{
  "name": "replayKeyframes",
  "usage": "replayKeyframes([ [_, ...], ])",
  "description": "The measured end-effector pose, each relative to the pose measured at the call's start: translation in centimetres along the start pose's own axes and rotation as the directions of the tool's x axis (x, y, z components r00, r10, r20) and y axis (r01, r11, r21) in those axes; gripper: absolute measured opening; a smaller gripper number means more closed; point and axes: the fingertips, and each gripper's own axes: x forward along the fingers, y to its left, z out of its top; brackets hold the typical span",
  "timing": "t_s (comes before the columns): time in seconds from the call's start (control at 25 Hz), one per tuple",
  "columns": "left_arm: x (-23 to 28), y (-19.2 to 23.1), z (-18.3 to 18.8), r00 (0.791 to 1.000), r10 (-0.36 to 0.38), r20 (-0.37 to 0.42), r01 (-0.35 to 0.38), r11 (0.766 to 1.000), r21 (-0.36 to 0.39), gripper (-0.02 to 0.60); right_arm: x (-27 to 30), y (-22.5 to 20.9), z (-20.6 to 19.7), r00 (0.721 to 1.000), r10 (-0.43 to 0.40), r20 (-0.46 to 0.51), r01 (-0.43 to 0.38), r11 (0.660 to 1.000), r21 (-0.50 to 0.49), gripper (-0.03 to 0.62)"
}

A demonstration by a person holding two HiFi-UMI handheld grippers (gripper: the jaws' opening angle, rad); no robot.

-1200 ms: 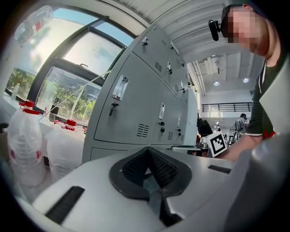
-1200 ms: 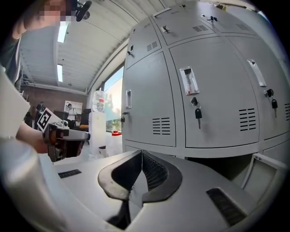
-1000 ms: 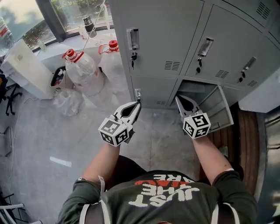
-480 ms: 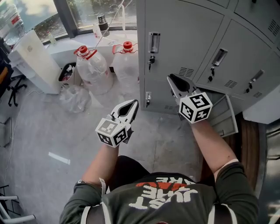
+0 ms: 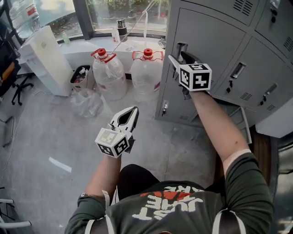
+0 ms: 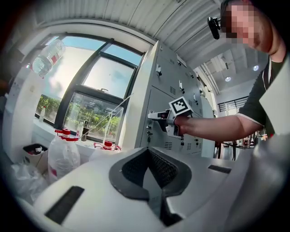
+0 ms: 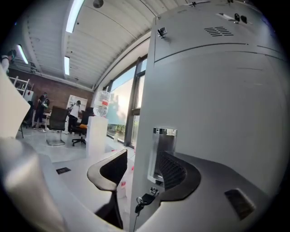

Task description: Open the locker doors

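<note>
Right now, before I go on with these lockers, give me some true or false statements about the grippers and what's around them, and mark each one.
1. The left gripper is shut with nothing between its jaws. True.
2. The right gripper is clamped on the door handle. False: its jaws have just been opening and stand apart, with the handle between them and not pressed.
3. Two big bottles with red caps stand below the window. True.
4. The lock under that handle has no key in it. False: a key hangs there.
</note>
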Motion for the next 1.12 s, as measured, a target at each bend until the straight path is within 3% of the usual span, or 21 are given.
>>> replayKeyframes([
  [0.12,-1.3,0.6,-0.1,1.0,0.009,0.009,-0.009,1.0,-0.015,0.0,1.1,-0.7,0.0,0.999,-0.045,-0.018,0.045,0.999,0.007,0.224],
  [0.56,-3.7,1.1,0.2,0.999,0.011,0.038,-0.01,0.999,-0.033,0.0,2.7,-0.8,0.9,0.996,-0.083,-0.031,0.083,0.997,0.004,0.224],
  [1.12,-3.8,1.3,0.3,0.999,-0.01,0.048,0.013,0.998,-0.055,0.0,-1.2,2.0,0.5,1.0,0.03,0.009,-0.03,1.0,0.008,0.207],
])
